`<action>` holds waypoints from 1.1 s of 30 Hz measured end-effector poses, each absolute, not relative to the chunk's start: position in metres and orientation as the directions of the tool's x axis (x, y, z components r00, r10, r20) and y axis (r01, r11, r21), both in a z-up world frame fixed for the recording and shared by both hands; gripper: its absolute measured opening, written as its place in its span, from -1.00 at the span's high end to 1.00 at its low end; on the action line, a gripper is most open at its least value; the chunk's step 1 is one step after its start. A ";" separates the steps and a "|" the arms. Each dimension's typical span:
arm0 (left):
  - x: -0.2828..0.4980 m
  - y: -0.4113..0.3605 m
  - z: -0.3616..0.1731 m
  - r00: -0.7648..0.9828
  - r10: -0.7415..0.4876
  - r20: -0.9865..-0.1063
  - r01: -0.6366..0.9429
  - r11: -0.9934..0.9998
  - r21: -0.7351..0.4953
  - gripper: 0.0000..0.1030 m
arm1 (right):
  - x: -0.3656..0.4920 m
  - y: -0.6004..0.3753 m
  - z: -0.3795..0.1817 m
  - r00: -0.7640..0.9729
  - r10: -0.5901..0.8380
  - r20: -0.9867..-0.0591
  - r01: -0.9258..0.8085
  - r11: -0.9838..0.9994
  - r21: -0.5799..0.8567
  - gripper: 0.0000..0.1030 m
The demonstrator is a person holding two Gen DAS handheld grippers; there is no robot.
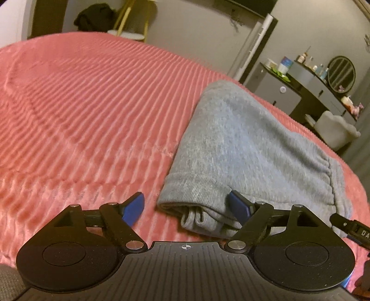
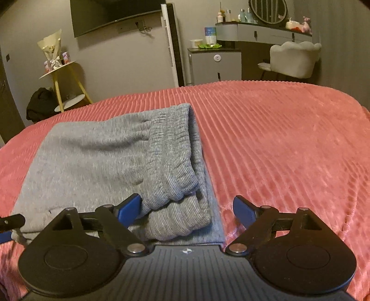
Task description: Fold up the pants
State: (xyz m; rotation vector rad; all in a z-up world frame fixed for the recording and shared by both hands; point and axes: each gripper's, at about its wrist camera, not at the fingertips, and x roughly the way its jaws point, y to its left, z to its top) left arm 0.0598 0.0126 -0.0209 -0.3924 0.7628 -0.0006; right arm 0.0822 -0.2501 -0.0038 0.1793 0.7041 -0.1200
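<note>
Grey sweatpants [image 1: 240, 148] lie folded into a compact stack on a pink ribbed bedspread [image 1: 81, 111]. In the left wrist view my left gripper [image 1: 186, 207] is open, its jaws either side of the stack's near left corner, where the cuff layers show. In the right wrist view the pants [image 2: 92, 157] lie with the elastic waistband [image 2: 171, 148] on top at the right. My right gripper [image 2: 186, 209] is open around the stack's near right corner. Neither gripper holds cloth.
The bedspread [image 2: 289, 143] stretches wide on both sides of the pants. Beyond the bed stand a yellow side table [image 2: 62, 81], a tall white tower fan [image 2: 173, 44], a small cabinet [image 2: 215, 64], a white chair [image 2: 296, 60] and a vanity with a round mirror [image 2: 268, 10].
</note>
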 end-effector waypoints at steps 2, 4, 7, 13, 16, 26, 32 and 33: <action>0.059 0.013 -0.022 0.728 -0.131 -0.673 -0.140 0.933 -0.332 -0.67 | 0.080 -0.249 -0.001 0.757 -0.053 -0.651 0.168 0.979 0.116 -0.70; 0.057 0.013 -0.021 0.730 -0.121 -0.673 -0.138 0.938 -0.318 -0.68 | 0.079 -0.248 0.002 0.757 -0.059 -0.650 0.168 0.980 0.106 -0.72; 0.052 0.011 -0.019 0.730 -0.108 -0.674 -0.131 0.947 -0.294 -0.68 | 0.072 -0.245 0.004 0.761 -0.072 -0.645 0.166 0.982 0.087 -0.75; 0.042 -0.005 -0.013 0.732 -0.086 -0.676 -0.075 0.976 -0.204 -0.67 | 0.062 -0.243 0.008 0.749 -0.110 -0.653 0.186 0.981 0.048 -0.77; 0.036 -0.013 -0.010 0.737 -0.077 -0.671 -0.035 0.988 -0.151 -0.67 | 0.054 -0.240 0.012 0.752 -0.105 -0.651 0.181 0.982 0.051 -0.79; 0.026 -0.015 -0.002 0.713 -0.117 -0.692 0.014 0.988 -0.153 -0.79 | 0.026 -0.209 0.013 0.749 -0.002 -0.663 0.049 0.997 0.053 -0.87; 0.028 -0.017 -0.005 0.694 -0.111 -0.711 0.013 0.990 -0.142 -0.81 | 0.023 -0.192 0.011 0.745 -0.004 -0.667 0.003 1.000 -0.004 -0.88; 0.028 -0.018 -0.007 0.691 -0.112 -0.714 0.013 0.990 -0.143 -0.81 | 0.023 -0.192 0.011 0.744 -0.004 -0.668 0.002 1.000 -0.003 -0.88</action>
